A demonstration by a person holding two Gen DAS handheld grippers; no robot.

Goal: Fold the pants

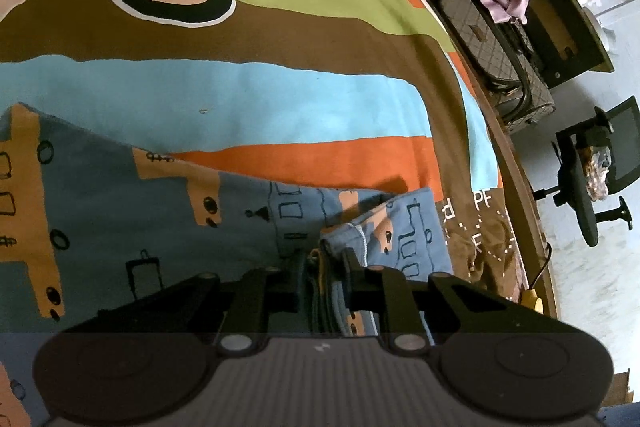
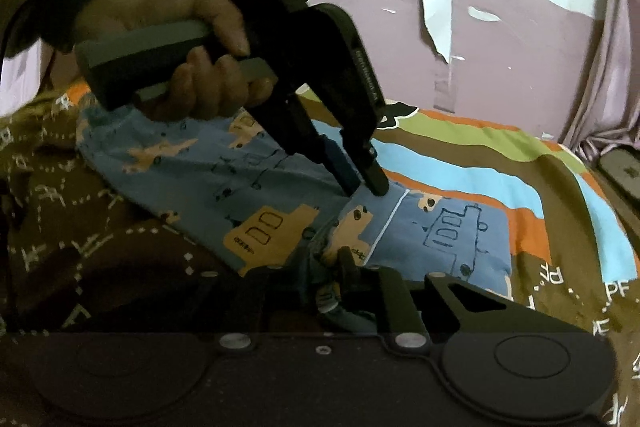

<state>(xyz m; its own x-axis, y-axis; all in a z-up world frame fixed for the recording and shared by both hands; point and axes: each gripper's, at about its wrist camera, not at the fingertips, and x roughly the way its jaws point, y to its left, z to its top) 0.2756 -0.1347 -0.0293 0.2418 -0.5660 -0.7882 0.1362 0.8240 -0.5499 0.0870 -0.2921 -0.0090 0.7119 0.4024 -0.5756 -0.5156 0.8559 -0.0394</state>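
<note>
Blue pants (image 1: 140, 227) with tan shapes and black doodles lie spread on a striped bedspread (image 1: 240, 95). They also show in the right wrist view (image 2: 224, 183). My left gripper (image 1: 324, 259) is shut on a bunched fold of the pants' edge. It shows in the right wrist view (image 2: 366, 189) held in a hand, with its tips pinching the fabric. My right gripper (image 2: 328, 267) is shut on another bunched part of the pants, just in front of the left one.
A brown patterned blanket (image 2: 72, 219) lies beside the pants. The bed's wooden edge (image 1: 520, 187) runs along the right, with a quilted bag (image 1: 492, 59) and an office chair (image 1: 592, 179) beyond it. A peeling wall (image 2: 400, 7) is behind.
</note>
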